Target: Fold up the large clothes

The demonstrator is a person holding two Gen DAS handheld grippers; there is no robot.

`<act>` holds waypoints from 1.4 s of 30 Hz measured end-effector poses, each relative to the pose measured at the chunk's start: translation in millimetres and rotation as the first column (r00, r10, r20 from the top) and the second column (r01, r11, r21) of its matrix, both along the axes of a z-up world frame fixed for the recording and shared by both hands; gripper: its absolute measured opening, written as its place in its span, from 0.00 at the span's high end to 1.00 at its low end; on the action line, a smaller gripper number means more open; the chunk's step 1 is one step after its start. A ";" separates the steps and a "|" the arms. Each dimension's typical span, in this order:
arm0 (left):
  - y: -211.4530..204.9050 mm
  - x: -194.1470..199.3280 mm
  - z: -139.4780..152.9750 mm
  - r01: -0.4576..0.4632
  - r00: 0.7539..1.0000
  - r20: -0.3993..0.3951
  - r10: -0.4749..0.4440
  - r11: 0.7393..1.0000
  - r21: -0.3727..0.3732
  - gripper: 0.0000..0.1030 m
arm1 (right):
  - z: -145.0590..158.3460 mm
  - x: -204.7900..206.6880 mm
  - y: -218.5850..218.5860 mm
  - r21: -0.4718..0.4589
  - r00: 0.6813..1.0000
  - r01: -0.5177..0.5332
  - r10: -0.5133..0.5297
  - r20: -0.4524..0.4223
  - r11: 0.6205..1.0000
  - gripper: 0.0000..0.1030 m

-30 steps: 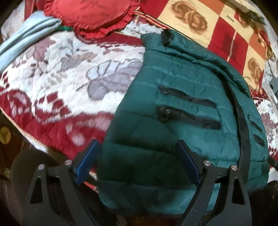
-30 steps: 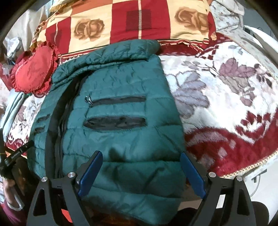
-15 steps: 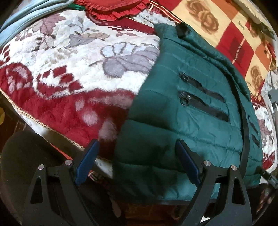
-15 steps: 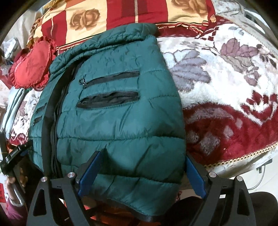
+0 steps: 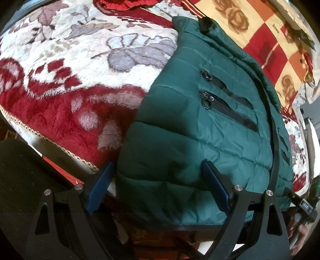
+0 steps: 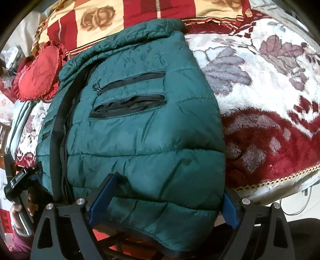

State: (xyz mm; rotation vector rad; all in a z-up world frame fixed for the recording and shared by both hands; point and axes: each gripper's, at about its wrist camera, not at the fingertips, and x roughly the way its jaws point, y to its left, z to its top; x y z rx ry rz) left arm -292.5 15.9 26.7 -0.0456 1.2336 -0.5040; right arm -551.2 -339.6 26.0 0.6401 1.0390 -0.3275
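A dark green quilted jacket (image 5: 200, 130) lies front up on the bed, collar away from me, with black pocket zips (image 6: 128, 104) and a black front zip. Its hem hangs over the bed's near edge. My left gripper (image 5: 158, 184) stands open astride the hem's left corner, the blue pads (image 5: 100, 186) wide apart, the right one resting on the fabric. My right gripper (image 6: 166, 202) is open around the hem's right corner; one pad dents the fabric and the other (image 6: 230, 210) sits just past the jacket's side edge.
A red and white floral fleece blanket (image 5: 70, 60) covers the bed, its gold-trimmed edge (image 6: 280, 180) close to my fingers. A red heart cushion (image 6: 38, 74), a checked rose blanket (image 6: 100, 18) and folded pale blue cloth (image 6: 18, 124) lie beyond. A hand (image 6: 22, 208) holds the left gripper.
Both grippers have tipped down and come closer to the hem. The jacket's right corner now fills the gap between the right gripper's pads. Neither gripper has changed its opening visibly.
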 end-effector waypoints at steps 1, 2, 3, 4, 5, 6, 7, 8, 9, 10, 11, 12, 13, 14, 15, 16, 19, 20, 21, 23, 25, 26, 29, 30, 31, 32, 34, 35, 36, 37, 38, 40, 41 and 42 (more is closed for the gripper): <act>-0.9 -0.8 0.3 0.006 1.000 0.004 -0.006 1.000 -0.001 0.13 | 4.8 -0.5 1.8 0.001 1.000 -0.007 0.007 0.020 1.000 0.11; -2.0 -1.9 0.7 0.011 1.000 0.008 -0.011 1.000 -0.003 0.13 | 8.1 -0.3 4.1 -0.002 0.999 -0.013 0.013 0.033 1.000 0.11; -4.8 -1.8 0.2 0.015 1.000 0.011 -0.015 1.000 -0.003 0.13 | 11.4 -0.1 6.2 -0.007 0.999 -0.022 0.023 0.046 1.000 0.12; -6.1 -2.3 -0.3 0.017 1.000 0.014 -0.017 1.000 -0.001 0.13 | 12.7 0.8 7.5 -0.011 0.998 -0.030 0.031 0.050 0.999 0.11; -7.3 -2.5 -1.5 0.017 1.000 0.015 -0.017 1.000 0.002 0.13 | 13.1 2.2 9.2 -0.016 0.998 -0.041 0.042 0.049 0.999 0.11; -7.8 -2.0 -2.1 0.016 1.000 0.014 -0.016 1.000 0.002 0.13 | 11.9 3.2 10.2 -0.022 0.998 -0.045 0.046 0.042 0.999 0.12; -7.9 -1.9 -2.9 0.013 1.000 0.011 -0.013 1.000 -0.001 0.13 | 10.1 3.6 10.6 -0.027 0.998 -0.046 0.047 0.036 0.999 0.13; -8.8 -1.3 -3.2 0.013 1.000 0.009 -0.013 1.000 -0.002 0.13 | 8.6 3.6 10.6 -0.029 0.998 -0.046 0.047 0.031 0.999 0.15; -8.1 -1.1 -3.2 0.013 1.000 0.009 -0.013 1.000 -0.004 0.13 | 7.2 3.5 10.3 -0.029 0.999 -0.044 0.045 0.026 0.999 0.18; -7.5 -0.9 -3.2 0.015 1.000 0.008 -0.015 1.000 -0.004 0.13 | 6.5 3.3 9.1 -0.024 0.999 -0.041 0.041 0.027 0.999 0.18; -7.2 -0.7 -3.3 0.015 1.000 0.007 -0.015 1.000 -0.003 0.13 | 6.3 2.3 6.9 -0.014 0.999 -0.037 0.037 0.031 0.999 0.18; -6.3 -1.6 -3.1 0.013 1.000 0.007 -0.013 1.000 -0.002 0.13 | 6.1 1.1 3.6 0.004 0.999 -0.029 0.029 0.037 1.000 0.18; -6.3 -1.5 -3.1 0.012 1.000 0.007 -0.012 1.000 -0.001 0.13 | 6.0 0.4 0.6 0.020 0.999 -0.021 0.020 0.040 1.000 0.18; -6.6 -1.6 -3.1 0.013 1.000 0.007 -0.013 1.000 0.002 0.13 | 6.1 -1.8 -2.7 0.036 0.999 -0.012 0.011 0.043 0.999 0.18; -7.6 -1.5 -3.2 0.012 1.000 0.008 -0.012 1.000 0.003 0.13 | 6.2 -3.2 -6.8 0.053 0.999 -0.002 0.000 0.044 0.999 0.18; -6.5 -2.0 -3.0 0.013 1.000 0.010 -0.013 1.000 0.004 0.13 | 6.4 -3.7 -9.7 0.062 0.999 0.005 -0.008 0.042 0.998 0.18; -6.9 -2.2 -3.1 0.014 1.000 0.010 -0.014 1.000 0.003 0.13 | 10.7 -4.9 -14.1 0.050 0.999 0.012 -0.014 0.039 0.999 0.18; -7.0 -2.2 -3.2 0.013 1.000 0.008 -0.013 1.000 0.003 0.13 | 12.3 -5.1 -15.3 0.051 0.999 0.012 -0.015 0.042 0.999 0.18; -7.3 -2.2 -3.4 0.013 1.000 0.007 -0.013 1.000 0.002 0.13 | 13.5 -5.1 -16.0 0.059 0.999 0.010 -0.013 0.049 0.998 0.18; -7.7 -1.9 -3.6 0.012 1.000 0.004 -0.012 1.000 0.001 0.13 | 14.2 -3.6 -13.8 0.065 0.998 -0.011 0.007 0.060 0.998 0.18; -6.8 -1.6 -4.2 0.010 1.000 0.003 -0.010 1.000 0.000 0.13 | 11.8 -0.9 -8.8 0.028 0.999 -0.028 0.026 0.046 0.999 0.28; -6.9 -1.6 -4.5 0.010 1.000 0.002 -0.010 1.000 0.000 0.13 | 9.4 0.5 -6.6 0.010 0.999 -0.033 0.032 0.029 0.999 0.34; -6.7 -1.5 -4.7 0.012 1.000 0.002 -0.012 1.000 0.000 0.13 | 8.4 1.9 -1.7 -0.037 0.998 -0.056 0.056 0.013 0.998 0.49; -6.6 -1.6 -4.9 0.016 1.000 0.004 -0.016 1.000 0.002 0.13 | 9.8 2.7 -0.9 -0.048 0.998 -0.064 0.065 0.012 0.997 0.57; -7.0 -1.8 -4.6 0.023 1.000 0.008 -0.023 1.000 0.010 0.13 | 12.3 3.0 -0.2 -0.064 0.997 -0.073 0.074 0.012 0.995 0.63; -9.1 -3.4 -3.1 0.043 0.999 0.023 -0.043 0.999 0.020 0.16 | 16.6 2.5 0.6 -0.079 0.997 -0.079 0.081 0.020 0.994 0.66; -12.4 -6.6 0.1 0.070 0.996 0.047 -0.071 0.997 0.033 0.29 | 23.2 1.9 0.4 -0.091 0.995 -0.081 0.085 0.043 0.993 0.74; -14.1 -8.3 2.2 0.081 0.995 0.055 -0.083 0.996 0.038 0.39 | 27.1 1.2 0.5 -0.093 0.995 -0.081 0.086 0.059 0.992 0.76; -15.0 -8.9 3.4 0.085 0.994 0.059 -0.087 0.996 0.041 0.48 | 32.1 0.8 0.3 -0.093 0.993 -0.080 0.087 0.078 0.992 0.79; -15.4 -9.7 6.6 0.088 0.993 0.069 -0.091 0.995 0.048 0.53 | 37.0 0.5 -1.0 -0.090 0.991 -0.078 0.087 0.100 0.993 0.81; -15.3 -9.5 9.4 0.090 0.993 0.075 -0.094 0.995 0.051 0.60 | 40.8 0.5 -1.9 -0.084 0.989 -0.077 0.086 0.117 0.993 0.81; -13.7 -6.4 16.2 0.097 0.992 0.075 -0.099 0.995 0.040 0.70 | 51.8 0.3 -5.1 -0.068 0.983 -0.073 0.084 0.163 0.995 0.83; -11.9 -3.8 20.3 0.097 0.993 0.068 -0.098 0.995 0.025 0.76 | 56.1 0.8 -6.4 -0.066 0.981 -0.072 0.083 0.177 0.995 0.83; -10.2 -1.6 24.6 0.096 0.993 0.062 -0.097 0.995 0.008 0.80 | 61.7 1.7 -7.7 -0.068 0.978 -0.070 0.082 0.192 0.995 0.83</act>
